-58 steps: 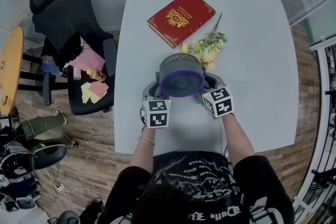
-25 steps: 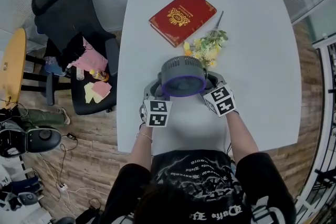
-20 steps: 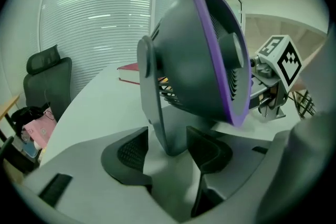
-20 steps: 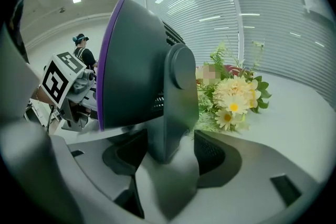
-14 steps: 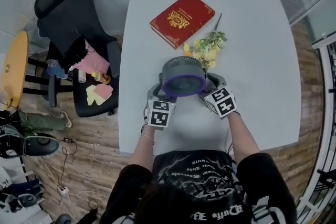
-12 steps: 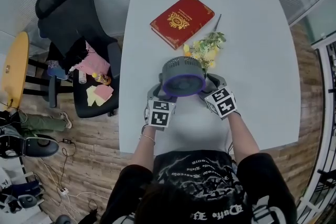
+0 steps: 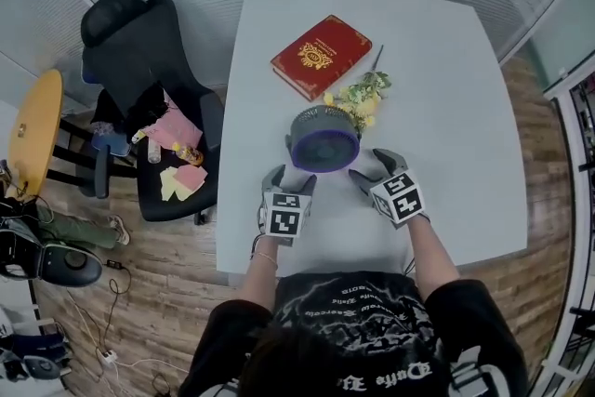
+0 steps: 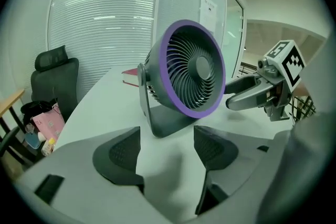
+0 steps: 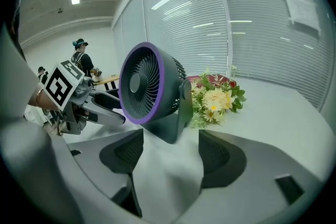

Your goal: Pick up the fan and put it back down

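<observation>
Left tongs (image 7: 291,178) and right tongs (image 7: 372,165) newly agape, drawn back; fan (image 7: 323,139) just beyond.

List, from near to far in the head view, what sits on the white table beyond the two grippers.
fan → flowers → red book

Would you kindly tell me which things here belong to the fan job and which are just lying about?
Job: fan, left gripper, right gripper; both have just been opening, nothing between their jaws.
Lying about: red book, flowers, office chair.
</observation>
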{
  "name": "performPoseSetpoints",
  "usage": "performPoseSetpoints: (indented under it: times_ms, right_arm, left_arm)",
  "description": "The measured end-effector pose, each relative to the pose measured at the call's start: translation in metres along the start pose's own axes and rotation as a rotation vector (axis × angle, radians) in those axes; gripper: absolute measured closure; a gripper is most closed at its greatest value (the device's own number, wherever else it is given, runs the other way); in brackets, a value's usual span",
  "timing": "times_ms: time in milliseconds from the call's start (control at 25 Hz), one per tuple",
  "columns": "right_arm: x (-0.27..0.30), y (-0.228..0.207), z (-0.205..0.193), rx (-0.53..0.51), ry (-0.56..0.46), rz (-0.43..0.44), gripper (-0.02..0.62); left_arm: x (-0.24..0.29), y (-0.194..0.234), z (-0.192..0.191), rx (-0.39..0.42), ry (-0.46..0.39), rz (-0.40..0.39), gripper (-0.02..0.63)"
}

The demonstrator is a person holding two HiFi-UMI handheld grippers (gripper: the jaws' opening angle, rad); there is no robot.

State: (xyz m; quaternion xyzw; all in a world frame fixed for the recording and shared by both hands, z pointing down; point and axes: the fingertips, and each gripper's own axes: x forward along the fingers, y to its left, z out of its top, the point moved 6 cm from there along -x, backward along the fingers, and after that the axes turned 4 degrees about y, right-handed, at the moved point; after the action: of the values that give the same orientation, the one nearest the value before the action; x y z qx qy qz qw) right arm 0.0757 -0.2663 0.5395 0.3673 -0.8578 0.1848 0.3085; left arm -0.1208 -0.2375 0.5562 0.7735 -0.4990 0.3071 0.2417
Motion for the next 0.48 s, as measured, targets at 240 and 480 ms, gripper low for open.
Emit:
performPoseSetpoints:
  times_ms: [240,480]
  right_arm:
    - [-0.036,0.026,-0.008,0.029,-0.057,-0.009,0.265]
    - [-0.075,0.052,-0.015,0.032,-0.118,-0.036,0.274]
  left_arm:
    - [-0.037,-0.018,-0.012,0.03,-0.042,-0.008,0.284]
    - [-0.077,-0.042,-0.022,0.049,-0.12,-0.025,0.284]
